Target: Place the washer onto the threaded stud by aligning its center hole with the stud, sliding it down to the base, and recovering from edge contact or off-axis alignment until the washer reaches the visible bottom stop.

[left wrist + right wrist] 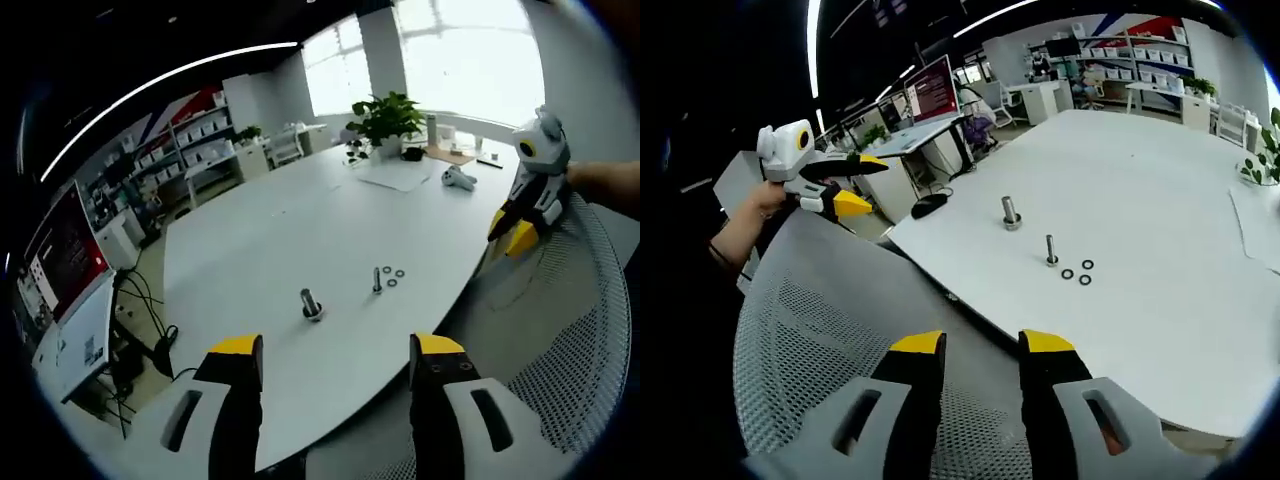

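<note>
left gripper view: the left gripper [338, 362] rises from the bottom of the frame with its yellow-tipped jaws spread apart and nothing between them. beyond the jaws lies a large white worktop [290, 230]. near the lower centre of the frame a short threaded stud [311, 303] stands upright on the worktop, and just to its right a thinner bolt [377, 280] also stands upright. three small dark washers [393, 274] lie flat in a cluster just beside the bolt, apart from the short stud. at the right edge of the frame the right gripper [515, 228] is held by a hand [600, 185] above a grey mesh chair back [590, 330]; its jaws look slightly parted and hold nothing. a potted plant [385, 120] stands at the far end of the worktop, upper centre.

right gripper view: the right gripper [980, 345] rises from the bottom centre, jaws parted and empty, over the mesh chair back [810, 330]. on the worktop [1160, 200], centre right of the frame, the threaded stud [1010, 212] and the bolt [1050, 250] stand upright, with the washers [1078, 271] lying just right of the bolt. the left gripper [862, 184] appears at upper left, jaws open, off the worktop. a red monitor [932, 88] shows at upper centre.
</note>
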`<act>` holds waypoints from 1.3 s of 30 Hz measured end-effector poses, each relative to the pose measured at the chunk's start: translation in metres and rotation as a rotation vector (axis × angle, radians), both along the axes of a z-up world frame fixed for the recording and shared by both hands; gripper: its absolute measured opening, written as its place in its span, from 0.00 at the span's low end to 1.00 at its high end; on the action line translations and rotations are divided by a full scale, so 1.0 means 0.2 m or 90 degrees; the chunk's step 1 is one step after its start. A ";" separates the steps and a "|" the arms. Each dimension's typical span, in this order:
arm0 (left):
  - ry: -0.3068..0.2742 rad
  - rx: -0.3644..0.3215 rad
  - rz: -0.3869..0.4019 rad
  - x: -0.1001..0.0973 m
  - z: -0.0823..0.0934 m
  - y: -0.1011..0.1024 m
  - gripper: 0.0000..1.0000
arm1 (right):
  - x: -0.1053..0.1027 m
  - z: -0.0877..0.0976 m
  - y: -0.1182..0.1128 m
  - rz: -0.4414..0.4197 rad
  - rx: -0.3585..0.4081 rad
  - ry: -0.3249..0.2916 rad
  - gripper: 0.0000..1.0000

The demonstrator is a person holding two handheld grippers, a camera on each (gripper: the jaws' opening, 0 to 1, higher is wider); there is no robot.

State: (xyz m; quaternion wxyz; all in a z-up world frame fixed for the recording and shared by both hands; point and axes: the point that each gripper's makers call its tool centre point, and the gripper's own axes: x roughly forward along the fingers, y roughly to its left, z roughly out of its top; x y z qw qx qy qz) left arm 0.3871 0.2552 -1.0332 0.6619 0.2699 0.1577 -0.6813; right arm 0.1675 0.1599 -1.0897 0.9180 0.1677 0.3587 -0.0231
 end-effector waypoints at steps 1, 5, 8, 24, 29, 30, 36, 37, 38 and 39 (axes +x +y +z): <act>0.004 -0.004 0.004 0.03 0.00 0.01 0.58 | 0.00 -0.01 -0.01 0.008 -0.008 0.011 0.33; 0.031 -0.027 0.016 0.05 -0.02 0.03 0.57 | 0.01 -0.04 -0.12 0.037 -0.061 0.052 0.34; 0.037 -0.027 0.023 0.04 -0.03 0.05 0.57 | 0.04 -0.07 -0.21 0.048 -0.060 0.069 0.34; 0.052 -0.011 0.113 0.04 -0.12 0.11 0.55 | 0.15 -0.28 -0.49 0.211 -0.119 0.198 0.31; 0.064 0.012 0.139 0.04 -0.16 0.13 0.55 | 0.24 -0.35 -0.53 0.232 -0.120 0.207 0.30; 0.060 0.013 0.136 0.04 -0.16 0.13 0.55 | 0.25 -0.38 -0.54 0.242 -0.126 0.213 0.30; 0.047 0.035 0.123 0.03 -0.21 0.13 0.55 | 0.30 -0.50 -0.52 0.268 -0.126 0.248 0.27; 0.045 0.041 0.123 0.03 -0.21 0.13 0.55 | 0.30 -0.51 -0.52 0.271 -0.125 0.254 0.27; 0.043 0.045 0.121 0.02 -0.22 0.14 0.55 | 0.30 -0.54 -0.53 0.272 -0.128 0.263 0.27; 0.044 0.046 0.122 0.03 -0.22 0.14 0.55 | 0.31 -0.56 -0.54 0.282 -0.138 0.274 0.27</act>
